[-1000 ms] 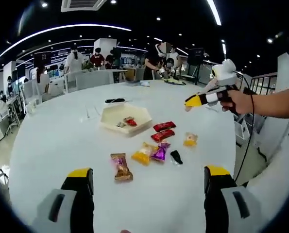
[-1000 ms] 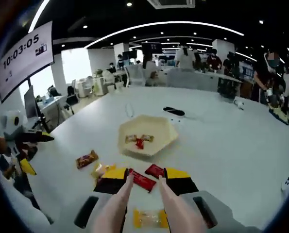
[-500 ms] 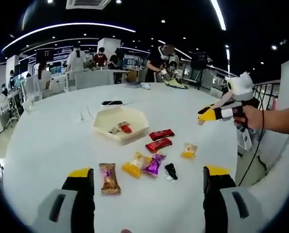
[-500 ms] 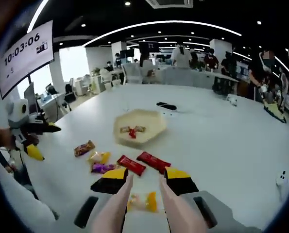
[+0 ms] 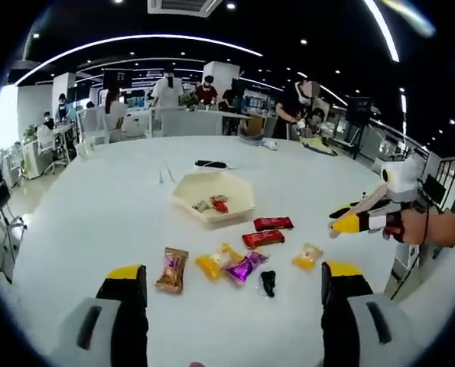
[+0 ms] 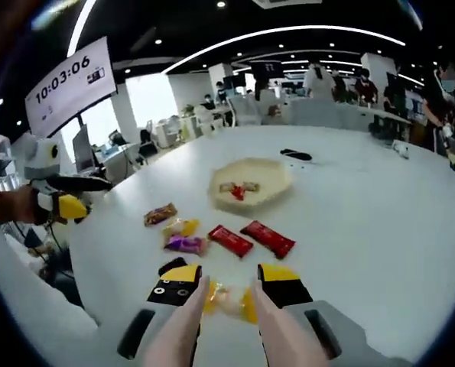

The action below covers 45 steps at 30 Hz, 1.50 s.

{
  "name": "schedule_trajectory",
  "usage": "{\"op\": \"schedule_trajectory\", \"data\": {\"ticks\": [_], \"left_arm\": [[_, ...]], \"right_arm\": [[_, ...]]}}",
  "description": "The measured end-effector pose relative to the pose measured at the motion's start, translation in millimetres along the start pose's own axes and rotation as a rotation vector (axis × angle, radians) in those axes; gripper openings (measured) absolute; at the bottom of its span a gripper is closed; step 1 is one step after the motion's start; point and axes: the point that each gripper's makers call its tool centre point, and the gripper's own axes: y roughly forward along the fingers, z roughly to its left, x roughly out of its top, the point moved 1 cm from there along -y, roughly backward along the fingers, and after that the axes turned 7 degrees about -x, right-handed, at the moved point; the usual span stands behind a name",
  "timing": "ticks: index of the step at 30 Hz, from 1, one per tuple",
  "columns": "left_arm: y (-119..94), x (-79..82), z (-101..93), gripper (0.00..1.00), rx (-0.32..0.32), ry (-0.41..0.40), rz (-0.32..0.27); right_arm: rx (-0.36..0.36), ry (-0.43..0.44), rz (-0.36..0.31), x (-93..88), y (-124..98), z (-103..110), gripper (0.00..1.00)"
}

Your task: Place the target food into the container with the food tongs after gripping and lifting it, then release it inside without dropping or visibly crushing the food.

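A: The yellow candy [image 6: 229,300] now sits between the tongs [image 6: 225,325], closer than a second ago!

B: Right tool [image 6: 229,283] clenched on those tongs, left tool [image 5: 235,284] released.

A: Gripping step; next, pinch gently, lift toward the container [image 6: 279,188] across the worktop [image 6: 380,229].

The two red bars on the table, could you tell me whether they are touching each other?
Apart. The right gripper view shows white table between the left red bar and the right red bar.
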Motion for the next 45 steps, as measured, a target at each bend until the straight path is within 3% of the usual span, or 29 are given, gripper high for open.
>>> {"op": "schedule_trajectory", "data": {"ticks": [4,8,9,13,20,22,23,29,36,39,45], "left_arm": [[-3.5,-5.2,-7.7,1.00,0.045,0.009,-0.002],[-1.3,-5.5,-9.0,1.00,0.048,0.038,0.018],[-1.8,-3.6,-10.2,1.00,0.047,0.045,0.011],[-2.6,1.9,-8.4,1.00,0.078,0.061,-0.031],[8.3,9.6,-17.4,1.00,0.038,0.078,-0.037],[9.4,12.4,-17.6,1.00,0.039,0.093,-0.051],[10.4,11.3,-17.6,1.00,0.039,0.085,-0.048],[15.0,-2.4,-27.1,1.00,0.001,0.095,0.028],[8.8,-5.4,-29.1,1.00,0.020,0.063,0.016],[8.4,-2.9,-34.6,1.00,0.006,0.060,0.003],[5.1,2.7,-36.1,0.99,0.017,0.062,0.009]], "right_arm": [[0.026,-0.013,0.014,-3.9,-2.0,-2.3,0.28],[0.019,-0.024,-0.007,1.9,-9.1,-10.4,0.28],[0.025,-0.012,-0.033,5.3,-11.2,-10.9,0.28],[0.024,-0.042,-0.022,-0.2,-14.9,-14.7,0.28],[-0.012,0.008,-0.048,2.1,-22.2,-24.8,0.29],[-0.010,0.003,-0.041,1.1,-21.2,-23.9,0.28],[-0.007,-0.040,-0.027,-2.6,-20.1,-24.3,0.28],[-0.006,-0.067,-0.036,2.6,-25.1,-23.3,0.28],[0.034,-0.084,-0.036,3.9,-20.2,-19.6,0.28],[0.065,-0.084,-0.065,12.5,-22.8,-14.2,0.28],[0.097,-0.097,-0.046,12.0,-10.6,-12.6,0.28]]}}
